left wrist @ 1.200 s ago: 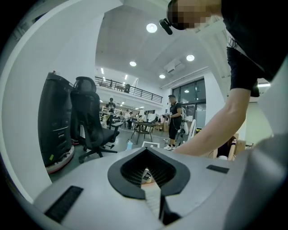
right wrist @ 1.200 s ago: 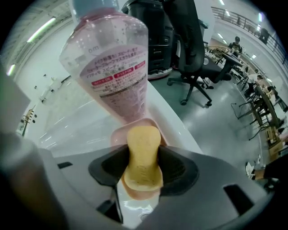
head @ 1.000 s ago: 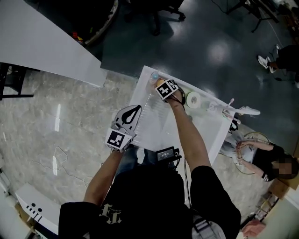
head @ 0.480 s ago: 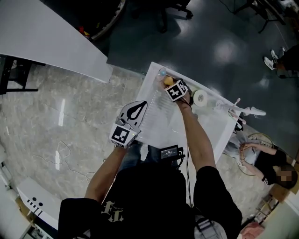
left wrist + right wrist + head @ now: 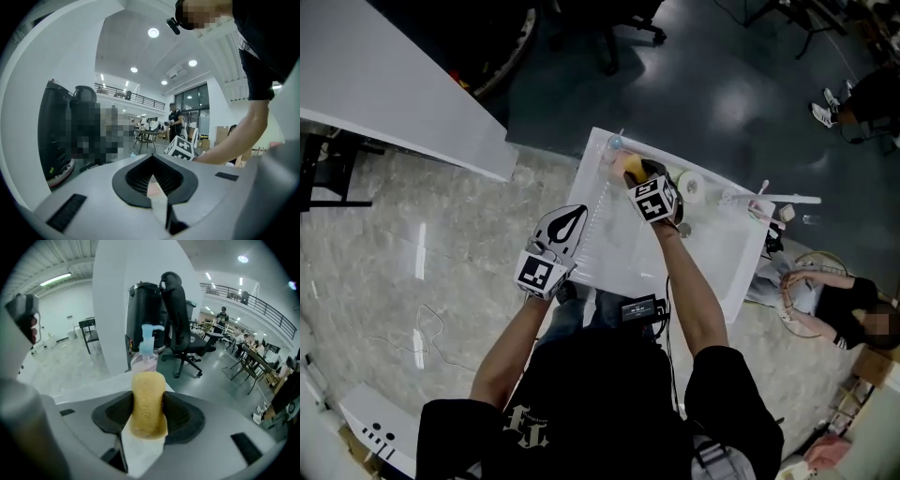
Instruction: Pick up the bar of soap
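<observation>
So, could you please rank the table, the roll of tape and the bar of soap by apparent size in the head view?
1. table
2. roll of tape
3. bar of soap
The right tool hides part of the soap, so the last two are unsure.

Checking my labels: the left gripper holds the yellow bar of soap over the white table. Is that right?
No: the right gripper holds the yellow bar of soap over the white table, as the right gripper view shows. Its fingers have just been opening slightly, soap between them; the left gripper is empty.
</observation>
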A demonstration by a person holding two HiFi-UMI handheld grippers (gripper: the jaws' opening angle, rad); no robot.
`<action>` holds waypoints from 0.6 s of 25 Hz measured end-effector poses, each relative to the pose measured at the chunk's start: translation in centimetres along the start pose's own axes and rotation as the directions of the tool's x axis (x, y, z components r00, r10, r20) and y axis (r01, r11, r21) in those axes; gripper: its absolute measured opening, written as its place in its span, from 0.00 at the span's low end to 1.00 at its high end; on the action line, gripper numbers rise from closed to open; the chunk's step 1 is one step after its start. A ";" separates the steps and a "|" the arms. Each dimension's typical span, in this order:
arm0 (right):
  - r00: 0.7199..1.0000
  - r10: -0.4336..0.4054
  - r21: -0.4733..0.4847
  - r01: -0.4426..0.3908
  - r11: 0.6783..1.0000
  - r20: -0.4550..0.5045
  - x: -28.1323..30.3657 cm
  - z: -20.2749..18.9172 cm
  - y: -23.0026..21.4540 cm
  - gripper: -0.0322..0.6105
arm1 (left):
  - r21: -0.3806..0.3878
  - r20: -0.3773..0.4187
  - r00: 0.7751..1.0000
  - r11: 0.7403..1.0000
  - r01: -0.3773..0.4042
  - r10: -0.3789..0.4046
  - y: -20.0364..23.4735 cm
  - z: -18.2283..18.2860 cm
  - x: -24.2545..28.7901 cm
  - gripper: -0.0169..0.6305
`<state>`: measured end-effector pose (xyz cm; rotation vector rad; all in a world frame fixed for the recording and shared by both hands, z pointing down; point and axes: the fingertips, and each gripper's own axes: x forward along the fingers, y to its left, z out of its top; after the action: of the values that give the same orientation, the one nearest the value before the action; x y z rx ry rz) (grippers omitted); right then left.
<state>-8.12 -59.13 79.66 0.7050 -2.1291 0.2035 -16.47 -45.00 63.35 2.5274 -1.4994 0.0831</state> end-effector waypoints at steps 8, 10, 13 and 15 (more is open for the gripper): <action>0.965 -0.098 0.123 0.069 0.990 0.245 -14.6 0.6 4.0 0.36 | 0.058 0.023 0.990 0.988 0.140 -0.142 -3.9 1.5 -2.1 0.04; 0.951 -0.135 0.154 0.095 0.983 0.279 -18.1 -0.4 5.2 0.36 | 0.075 0.023 0.983 0.981 0.178 -0.180 -5.4 1.7 -2.8 0.04; 0.937 -0.197 0.200 0.142 0.970 0.290 -22.3 -2.7 6.7 0.36 | 0.103 0.010 0.972 0.967 0.234 -0.236 -7.6 1.4 -3.9 0.04; 0.926 -0.242 0.233 0.177 0.956 0.290 -24.8 -4.3 7.5 0.36 | 0.112 0.004 0.964 0.958 0.263 -0.265 -8.7 1.4 -4.6 0.04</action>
<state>2.33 -41.09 63.70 1.1469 -2.3334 0.2030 -11.14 -37.22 60.03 2.7994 -1.1787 0.1055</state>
